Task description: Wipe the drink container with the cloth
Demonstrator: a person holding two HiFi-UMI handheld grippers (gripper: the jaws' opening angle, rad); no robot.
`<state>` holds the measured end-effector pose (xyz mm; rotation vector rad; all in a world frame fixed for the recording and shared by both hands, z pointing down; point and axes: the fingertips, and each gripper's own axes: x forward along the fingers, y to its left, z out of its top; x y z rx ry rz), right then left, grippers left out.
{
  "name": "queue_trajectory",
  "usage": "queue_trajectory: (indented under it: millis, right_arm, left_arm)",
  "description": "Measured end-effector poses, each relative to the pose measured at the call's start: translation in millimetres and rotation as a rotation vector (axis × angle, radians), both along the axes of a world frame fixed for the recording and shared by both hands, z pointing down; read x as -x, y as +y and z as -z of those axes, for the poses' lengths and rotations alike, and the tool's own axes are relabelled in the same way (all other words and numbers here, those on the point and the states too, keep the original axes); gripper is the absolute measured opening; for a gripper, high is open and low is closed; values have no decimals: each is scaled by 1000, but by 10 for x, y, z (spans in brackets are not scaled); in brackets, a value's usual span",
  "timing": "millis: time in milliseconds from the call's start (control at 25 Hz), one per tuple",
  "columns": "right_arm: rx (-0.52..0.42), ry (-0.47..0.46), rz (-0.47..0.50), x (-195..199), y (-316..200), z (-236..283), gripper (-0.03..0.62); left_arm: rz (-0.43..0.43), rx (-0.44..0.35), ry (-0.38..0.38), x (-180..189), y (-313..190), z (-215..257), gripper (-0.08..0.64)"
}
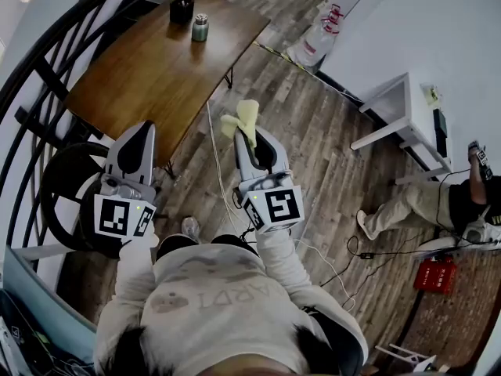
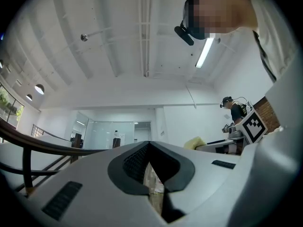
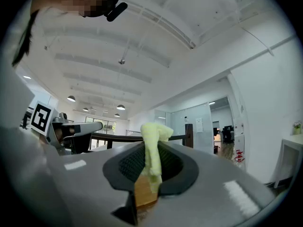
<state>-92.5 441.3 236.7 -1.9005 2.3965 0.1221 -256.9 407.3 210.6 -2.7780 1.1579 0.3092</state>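
The drink container (image 1: 200, 27), a small green-grey flask with a metal cap, stands at the far end of the wooden table (image 1: 149, 69), well away from both grippers. My right gripper (image 1: 252, 134) is held up in front of my chest, shut on a pale yellow cloth (image 1: 240, 119) that sticks out past its tips. In the right gripper view the cloth (image 3: 154, 145) hangs pinched between the dark pads. My left gripper (image 1: 142, 129) is raised beside it, jaws shut with nothing between them (image 2: 149, 145). Both grippers point up towards the ceiling.
A dark box (image 1: 182, 9) sits next to the flask. A black curved railing (image 1: 47, 77) runs along the left, with a round black stool (image 1: 63, 186) below it. Cables (image 1: 223, 194) trail over the wood floor. A white table (image 1: 411, 112) and a seated person (image 1: 438, 202) are at the right.
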Motion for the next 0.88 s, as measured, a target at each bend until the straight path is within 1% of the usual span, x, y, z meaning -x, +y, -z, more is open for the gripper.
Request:
queue_trajectory:
  millis: [200,440,680,880]
  right_arm:
    - [-25,22,-17,93,-173,13,66]
    - [-38,-2,-40,229,-393,-19,66]
    - [-35,8,-58,283,-508,1,66]
    - [-29,3,-78,323,-687,-62,66]
  left_arm:
    - [-7,-7,4,102,-205,-16,5]
    - [-27,-22,12,269,-455,-33,5]
    - [-57,-24,26,294,-633,1,5]
    - [-79,-14,30,329,-833,-85,5]
